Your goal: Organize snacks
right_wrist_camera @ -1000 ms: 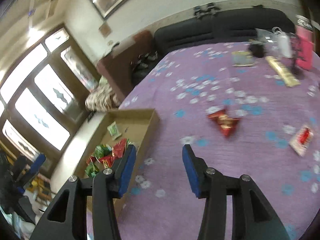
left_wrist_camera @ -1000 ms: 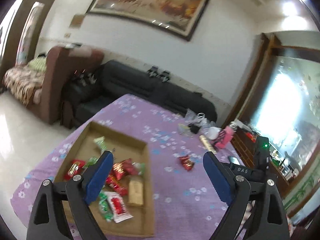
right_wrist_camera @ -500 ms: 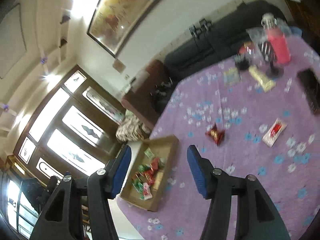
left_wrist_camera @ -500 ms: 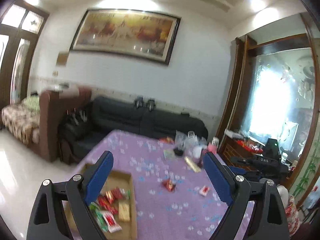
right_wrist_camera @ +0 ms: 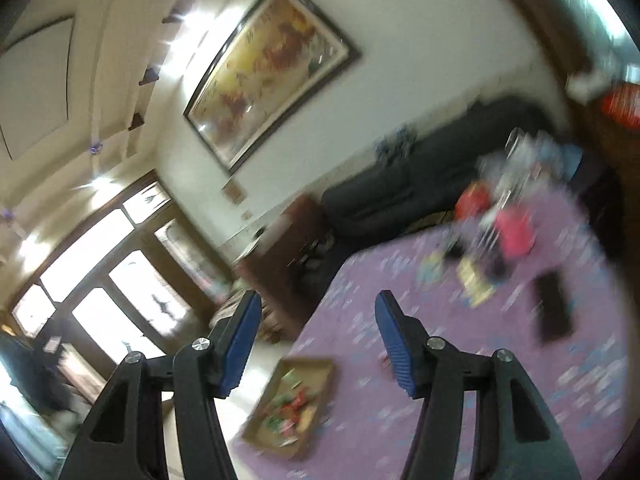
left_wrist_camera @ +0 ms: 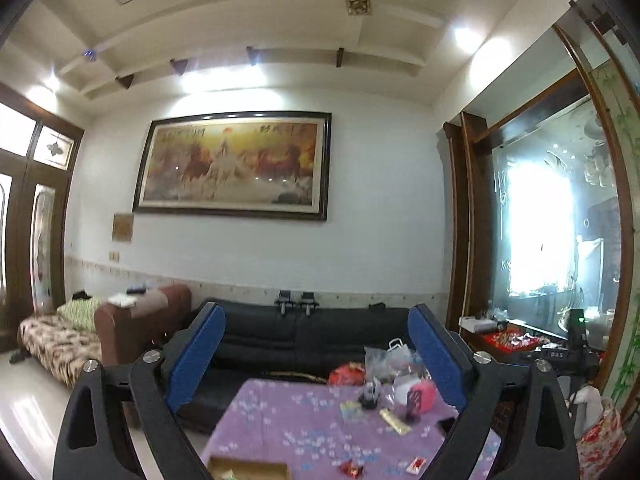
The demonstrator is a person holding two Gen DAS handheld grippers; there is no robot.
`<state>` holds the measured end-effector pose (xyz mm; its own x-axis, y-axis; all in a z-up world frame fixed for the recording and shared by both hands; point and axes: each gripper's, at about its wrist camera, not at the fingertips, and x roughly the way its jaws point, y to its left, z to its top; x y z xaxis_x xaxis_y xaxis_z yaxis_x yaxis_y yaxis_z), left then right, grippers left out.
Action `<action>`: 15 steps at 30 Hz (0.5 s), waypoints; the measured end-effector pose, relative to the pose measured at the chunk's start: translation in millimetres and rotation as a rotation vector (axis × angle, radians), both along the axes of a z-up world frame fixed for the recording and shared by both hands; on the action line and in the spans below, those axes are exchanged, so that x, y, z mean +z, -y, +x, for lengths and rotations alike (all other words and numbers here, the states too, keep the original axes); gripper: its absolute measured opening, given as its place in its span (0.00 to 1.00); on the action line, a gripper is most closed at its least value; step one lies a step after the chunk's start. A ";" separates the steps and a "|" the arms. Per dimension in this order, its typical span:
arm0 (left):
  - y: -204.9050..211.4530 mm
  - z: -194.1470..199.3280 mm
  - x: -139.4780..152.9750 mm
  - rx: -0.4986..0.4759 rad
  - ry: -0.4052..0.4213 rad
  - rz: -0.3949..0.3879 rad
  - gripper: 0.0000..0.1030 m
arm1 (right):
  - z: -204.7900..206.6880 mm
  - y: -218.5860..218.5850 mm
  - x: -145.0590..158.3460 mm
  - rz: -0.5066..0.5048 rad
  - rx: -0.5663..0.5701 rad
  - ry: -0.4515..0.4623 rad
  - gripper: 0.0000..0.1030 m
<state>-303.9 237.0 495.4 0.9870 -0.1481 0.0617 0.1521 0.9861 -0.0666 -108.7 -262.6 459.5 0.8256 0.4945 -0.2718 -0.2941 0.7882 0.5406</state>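
The left gripper (left_wrist_camera: 316,344) was held high and level, its blue pads standing wide apart with nothing between them. It faced the far wall and the black sofa (left_wrist_camera: 304,340), not the work.

Below it lay the purple tablecloth (left_wrist_camera: 288,420). The cardboard tray (right_wrist_camera: 290,400), at seven o'clock on the table in the right wrist view, held a heap of red and green snack packets (right_wrist_camera: 290,406). Two packets lay loose on the cloth at five o'clock from the tray: a red packet (left_wrist_camera: 353,470) and a small red-and-white packet (left_wrist_camera: 415,465), near each other.

The right gripper (right_wrist_camera: 318,338) was tilted slightly down over the table, jaws parted and empty. That view was blurred.

In my judgement neither hand was engaged; the step in hand was a pause between pickups, with the sorting part done. The next move would call for lowering one gripper to a loose packet, closing on its thin edge, and carrying it to the tray.
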 end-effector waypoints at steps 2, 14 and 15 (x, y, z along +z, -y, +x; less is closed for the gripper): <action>4.5 5.7 34.3 0.055 -0.024 0.049 0.95 | -7.1 15.7 27.1 -0.031 -0.061 0.028 0.57; 19.6 49.7 151.5 0.280 -0.042 0.118 1.00 | -40.4 116.9 167.0 -0.269 -0.425 0.109 0.69; 22.2 63.2 141.6 0.248 -0.072 0.110 1.00 | -38.3 118.0 154.7 -0.290 -0.427 0.103 0.69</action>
